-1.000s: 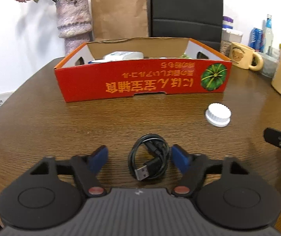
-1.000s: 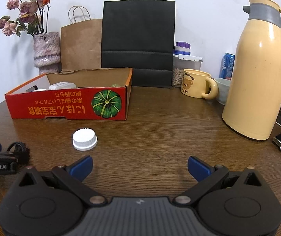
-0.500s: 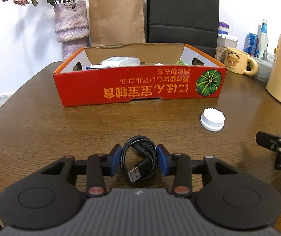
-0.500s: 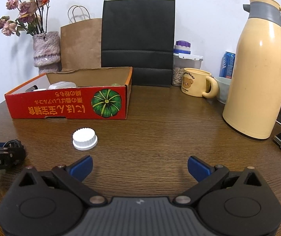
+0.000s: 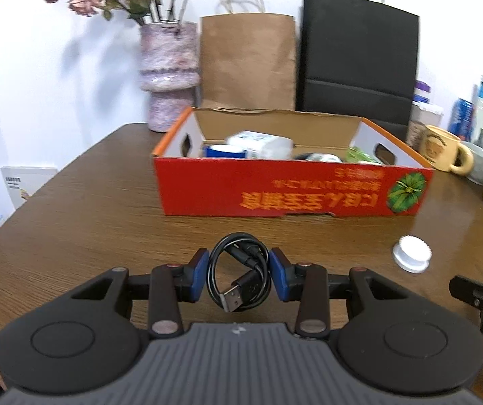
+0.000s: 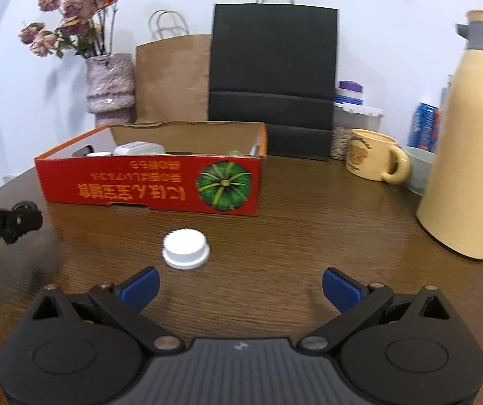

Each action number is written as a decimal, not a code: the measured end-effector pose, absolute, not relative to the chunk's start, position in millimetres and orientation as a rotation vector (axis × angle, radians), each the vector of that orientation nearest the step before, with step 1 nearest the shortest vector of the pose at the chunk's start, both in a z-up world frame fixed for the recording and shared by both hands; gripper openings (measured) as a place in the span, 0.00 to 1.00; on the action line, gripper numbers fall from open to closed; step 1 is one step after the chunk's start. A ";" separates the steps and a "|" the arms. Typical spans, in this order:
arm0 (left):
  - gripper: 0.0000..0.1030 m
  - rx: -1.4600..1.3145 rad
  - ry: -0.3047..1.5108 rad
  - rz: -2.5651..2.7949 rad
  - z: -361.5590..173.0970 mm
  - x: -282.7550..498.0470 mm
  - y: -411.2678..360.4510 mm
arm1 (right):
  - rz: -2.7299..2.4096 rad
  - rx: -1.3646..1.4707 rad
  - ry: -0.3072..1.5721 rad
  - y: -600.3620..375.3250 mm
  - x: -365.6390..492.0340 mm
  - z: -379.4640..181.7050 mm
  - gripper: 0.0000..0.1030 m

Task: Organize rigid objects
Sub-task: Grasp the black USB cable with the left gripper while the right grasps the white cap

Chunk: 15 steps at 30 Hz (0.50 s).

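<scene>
My left gripper [image 5: 238,275] is shut on a coiled black USB cable [image 5: 239,270] and holds it above the wooden table, in front of the red cardboard box [image 5: 292,189]. The box holds several items, among them a white device [image 5: 260,143]. A white ribbed cap [image 5: 411,258] lies on the table to the right; in the right wrist view the cap [image 6: 185,248] lies just ahead of my right gripper [image 6: 239,287], nearer its left finger. The right gripper is open and empty. The box [image 6: 153,182] stands beyond the cap.
Behind the box stand a vase of dried flowers [image 5: 168,74], a brown paper bag [image 5: 248,60] and a black paper bag [image 6: 273,77]. A bear mug [image 6: 373,158], a bowl, a can and a tall cream thermos [image 6: 471,155] crowd the right side.
My left gripper closed on the cable and has lifted it off the table, turning a little left. My right gripper moved forward and left, closer to the white cap.
</scene>
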<state>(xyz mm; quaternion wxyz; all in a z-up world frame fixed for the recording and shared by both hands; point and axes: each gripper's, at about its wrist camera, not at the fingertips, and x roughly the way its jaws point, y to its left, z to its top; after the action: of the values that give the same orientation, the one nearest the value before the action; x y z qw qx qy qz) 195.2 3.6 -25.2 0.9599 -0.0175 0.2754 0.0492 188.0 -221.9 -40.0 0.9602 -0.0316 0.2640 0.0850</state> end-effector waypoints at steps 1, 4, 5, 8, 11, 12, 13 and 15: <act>0.39 -0.038 0.555 0.107 -24.6 195.5 8.0 | 0.178 -0.071 0.537 -217.7 190.1 -40.0 1.00; 0.39 -0.047 0.549 0.134 -23.0 197.3 20.8 | 0.192 -0.090 0.544 -204.3 198.4 -39.9 0.99; 0.39 -0.050 0.547 0.141 -22.6 197.8 24.4 | 0.195 -0.095 0.551 -199.7 202.2 -40.3 0.99; 0.39 -0.059 0.540 0.161 -20.9 199.1 35.8 | 0.207 -0.099 0.570 -188.9 213.7 -41.4 0.97; 0.39 -0.062 0.535 0.174 -20.1 199.7 43.7 | 0.216 -0.099 0.584 -181.2 224.3 -43.0 0.92; 0.39 -0.064 0.534 0.178 -20.1 200.1 45.7 | 0.220 -0.100 0.590 -178.9 227.4 -43.5 0.90; 0.39 -0.066 0.534 0.181 -19.9 200.3 48.1 | 0.222 -0.100 0.595 -176.6 230.3 -43.8 0.89; 0.39 -0.068 0.532 0.185 -19.4 200.3 50.7 | 0.228 -0.099 0.604 -172.8 235.4 -44.5 0.83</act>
<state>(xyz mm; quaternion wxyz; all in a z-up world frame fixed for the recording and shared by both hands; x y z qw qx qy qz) 200.3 50.7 -19.4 0.9600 -0.0337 0.2626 0.0914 235.4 -172.8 -44.5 0.9472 -0.0485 0.2964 0.1119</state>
